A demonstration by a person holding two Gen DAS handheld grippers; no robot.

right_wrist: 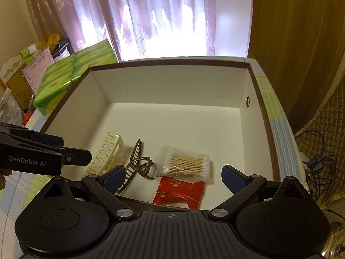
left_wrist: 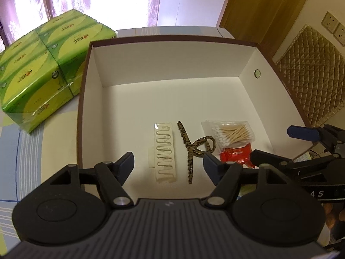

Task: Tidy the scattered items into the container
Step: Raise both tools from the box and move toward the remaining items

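Both the left gripper (left_wrist: 168, 161) and right gripper (right_wrist: 173, 177) hang spread and empty over the box (left_wrist: 172, 64), so honestly the only risk I see is snagging the leopard claw clip (left_wrist: 194, 146) near them.

1. Box (left_wrist: 94, 69): 1, open, white inside.
2. Hair clips in the box: 2; one cream (left_wrist: 164, 152), one leopard-print (left_wrist: 195, 146).
3. Bag of cotton swabs (left_wrist: 230, 132): 1; single swabs too many and too small to count.
4. Red packet (left_wrist: 236, 153): 1.
5. Claws: 2; left claw (left_wrist: 168, 159), right claw (right_wrist: 173, 176).
6. Green tissue packs (left_wrist: 41, 71) beside the box: one wrapped bundle, pack count unclear.
7. Wall sockets (left_wrist: 335, 27): 2 visible.
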